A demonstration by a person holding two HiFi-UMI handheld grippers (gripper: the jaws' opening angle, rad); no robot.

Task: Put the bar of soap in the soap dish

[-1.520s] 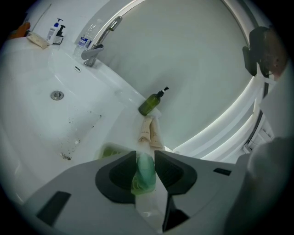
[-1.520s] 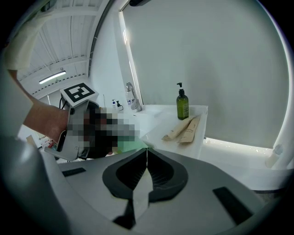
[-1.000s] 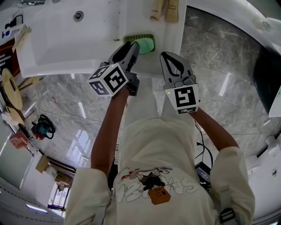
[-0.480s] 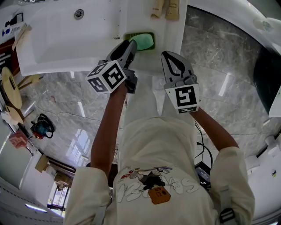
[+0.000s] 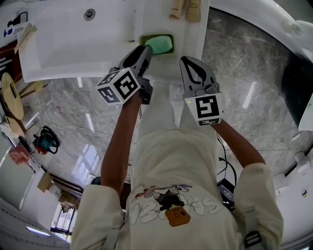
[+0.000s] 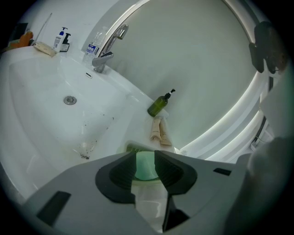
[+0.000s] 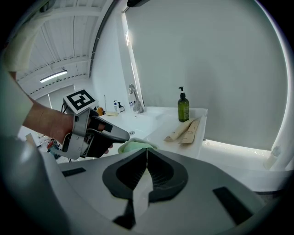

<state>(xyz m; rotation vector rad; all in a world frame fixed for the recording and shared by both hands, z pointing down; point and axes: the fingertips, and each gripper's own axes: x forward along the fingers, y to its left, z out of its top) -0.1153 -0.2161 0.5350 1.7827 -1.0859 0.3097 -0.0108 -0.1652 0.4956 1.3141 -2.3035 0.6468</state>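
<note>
Right of the white ceramic sink basin [image 5: 68, 44], on the counter ledge: gripping the pale green rounded bar of soap [image 5: 160, 45] with the left gripper [image 5: 145, 51], jaws closed onto its two sides, bar filling the gap between the ribbed pads in the left gripper view. Sits directly over the darker green rectangular soap dish [image 5: 144, 38], covering most of it in the head view, with only the dish's left rim and a far strip showing. Cannot tell whether touching the dish floor or held just above it. Lies straight ahead of the left jaws, at their tips, sticking out beyond them toward the far right. Long axis runs roughly left to right across the head view, about in line with the dish's own long side, so probably calls for only a short lowering and a release, no turning. Holds the right gripper [image 5: 190, 60] just beside, to the right and nearer the body, jaws pressed together on nothing, apart from soap and dish. Left plainly the nearer one and the one doing the job. Beyond the dish: two beige paper-wrapped sachets [image 5: 184, 10] and a dark green plastic pump bottle [image 6: 159, 104], both apart from it.
</note>
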